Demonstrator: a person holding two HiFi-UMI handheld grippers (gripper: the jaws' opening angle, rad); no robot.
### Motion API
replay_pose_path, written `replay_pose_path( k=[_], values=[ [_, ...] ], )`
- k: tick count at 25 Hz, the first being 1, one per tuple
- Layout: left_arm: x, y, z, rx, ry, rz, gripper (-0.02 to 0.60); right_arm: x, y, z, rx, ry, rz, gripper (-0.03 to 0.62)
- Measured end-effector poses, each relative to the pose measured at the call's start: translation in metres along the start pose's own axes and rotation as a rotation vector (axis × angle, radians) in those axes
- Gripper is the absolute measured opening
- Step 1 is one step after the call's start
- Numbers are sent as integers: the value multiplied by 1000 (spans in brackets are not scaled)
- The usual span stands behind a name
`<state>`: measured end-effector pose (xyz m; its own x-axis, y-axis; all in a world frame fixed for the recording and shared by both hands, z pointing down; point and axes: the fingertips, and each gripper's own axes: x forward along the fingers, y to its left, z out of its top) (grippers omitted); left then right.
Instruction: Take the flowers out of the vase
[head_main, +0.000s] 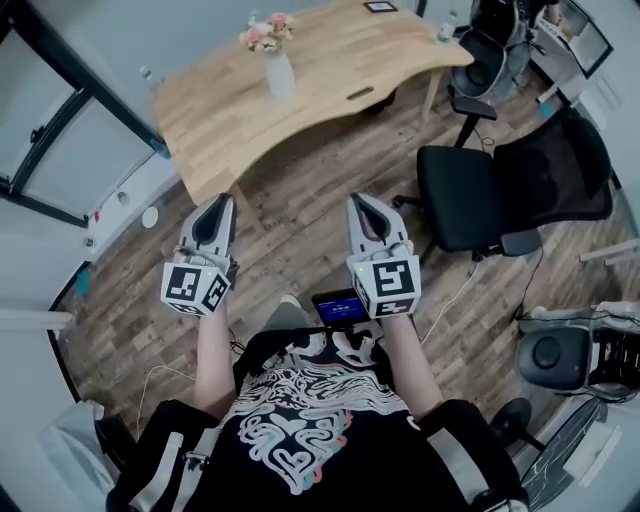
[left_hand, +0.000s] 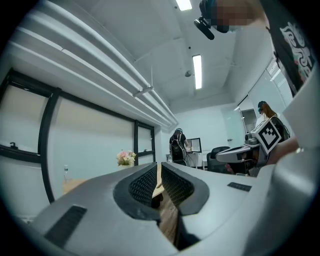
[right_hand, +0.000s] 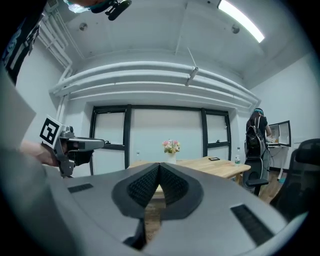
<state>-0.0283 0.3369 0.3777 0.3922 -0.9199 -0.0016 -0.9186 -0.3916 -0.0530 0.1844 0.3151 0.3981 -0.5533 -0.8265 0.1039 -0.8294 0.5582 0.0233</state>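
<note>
Approach stage: left gripper and right gripper, fingers closed and empty, are well apart from the white vase; next, reach its flowers, fingers opened.

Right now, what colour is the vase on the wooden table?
The vase is white, best seen in the head view.

Bright even light from ceiling strip lamps, soft shadows, strong fisheye bending, dark vignetted corners, near jaws blurred
</note>
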Motion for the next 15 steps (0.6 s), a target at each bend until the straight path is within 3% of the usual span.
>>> replay_pose_path(
  k=[8,15],
  values=[
    [14,8,3,-12,-22,19,31,10,-8,2,-1,-3,17,5],
    [56,8,-4,1,-16,-14,31,38,-21,4,22,-14,44,5]
  ],
)
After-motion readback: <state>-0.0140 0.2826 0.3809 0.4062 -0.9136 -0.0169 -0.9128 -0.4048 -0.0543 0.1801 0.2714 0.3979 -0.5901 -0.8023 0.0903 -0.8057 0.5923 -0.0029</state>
